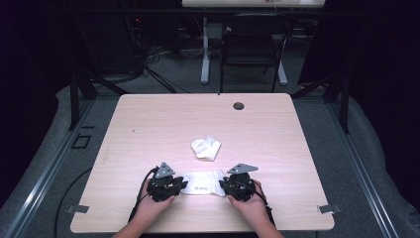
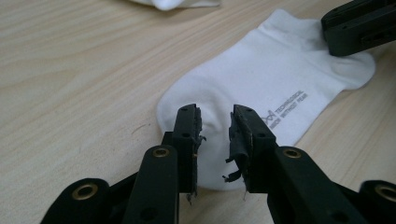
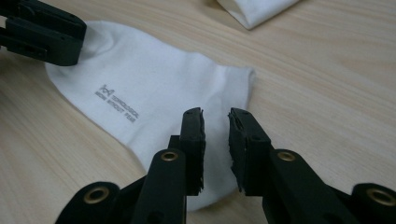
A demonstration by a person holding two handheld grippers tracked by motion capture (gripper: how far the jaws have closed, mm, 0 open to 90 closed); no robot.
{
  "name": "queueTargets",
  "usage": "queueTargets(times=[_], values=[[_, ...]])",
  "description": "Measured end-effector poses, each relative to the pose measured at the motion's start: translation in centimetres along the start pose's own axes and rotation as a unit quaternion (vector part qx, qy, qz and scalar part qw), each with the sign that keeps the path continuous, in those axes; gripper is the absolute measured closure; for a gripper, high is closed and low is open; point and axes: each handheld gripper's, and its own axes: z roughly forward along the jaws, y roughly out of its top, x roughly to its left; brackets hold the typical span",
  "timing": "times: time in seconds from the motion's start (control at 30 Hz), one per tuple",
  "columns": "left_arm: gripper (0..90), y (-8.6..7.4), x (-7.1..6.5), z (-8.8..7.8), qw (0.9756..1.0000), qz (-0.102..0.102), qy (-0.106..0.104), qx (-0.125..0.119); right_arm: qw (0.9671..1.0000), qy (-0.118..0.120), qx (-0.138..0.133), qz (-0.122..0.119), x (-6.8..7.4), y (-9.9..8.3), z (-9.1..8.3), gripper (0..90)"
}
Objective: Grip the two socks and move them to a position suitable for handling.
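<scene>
A white ankle sock (image 1: pixel 203 182) with grey lettering lies flat on the wooden table (image 1: pixel 148 124) near its front edge. My left gripper (image 1: pixel 182 184) stands at the sock's left end; in the left gripper view its jaws (image 2: pixel 215 116) are apart over the sock (image 2: pixel 280 79), with fabric showing in the gap and no pad pressing it. My right gripper (image 1: pixel 224 185) is at the other end, and its jaws (image 3: pixel 215 119) likewise stand apart above the sock's (image 3: pixel 140 88) edge. A second white sock (image 1: pixel 206 148) lies crumpled farther back.
A dark round grommet (image 1: pixel 238 105) sits near the table's far edge. Beyond the table stand a black chair (image 1: pixel 252 44) and a desk leg, with cables on the floor. The person's hands come in over the front edge.
</scene>
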Motion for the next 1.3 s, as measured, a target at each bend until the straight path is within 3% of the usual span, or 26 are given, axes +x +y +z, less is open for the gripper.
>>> queueTargets(times=[0.23,0.47,0.57,0.63,0.77,0.97,1.07,1.3], values=[[70.5,-0.3,0.1,-0.1,1.0000,0.003,-0.001,0.005,0.9998,0.000,0.020,0.009,-0.4,-0.4,-0.2,77.7],[70.4,-0.7,0.3,-0.8,0.9997,-0.015,-0.012,0.017,0.9994,0.002,0.035,0.001,0.3,-0.7,-0.6,80.0],[68.8,-0.7,0.2,-1.1,0.9992,-0.028,-0.019,0.023,0.9994,0.000,0.036,0.003,0.9,-0.6,-0.5,79.1],[67.2,-0.7,0.3,-1.4,0.9987,-0.035,-0.026,0.026,0.9986,0.002,0.051,-0.012,1.1,-0.4,-0.5,78.6],[63.0,-0.2,0.5,-2.3,0.9993,-0.027,-0.024,0.014,0.9986,0.005,0.050,-0.017,1.2,0.0,-0.9,73.1],[58.6,0.3,1.9,-3.2,0.9993,-0.033,-0.007,-0.015,0.9998,0.005,0.013,-0.012,0.9,2.8,-1.0,67.1],[58.0,-0.1,2.6,-3.3,0.9989,-0.041,0.008,-0.019,0.9999,0.004,0.002,-0.011,0.7,4.5,-0.3,67.1],[58.0,-0.3,4.0,-4.1,0.9976,-0.058,0.019,-0.033,0.9998,-0.003,-0.008,-0.020,1.0,7.7,1.9,67.2]])
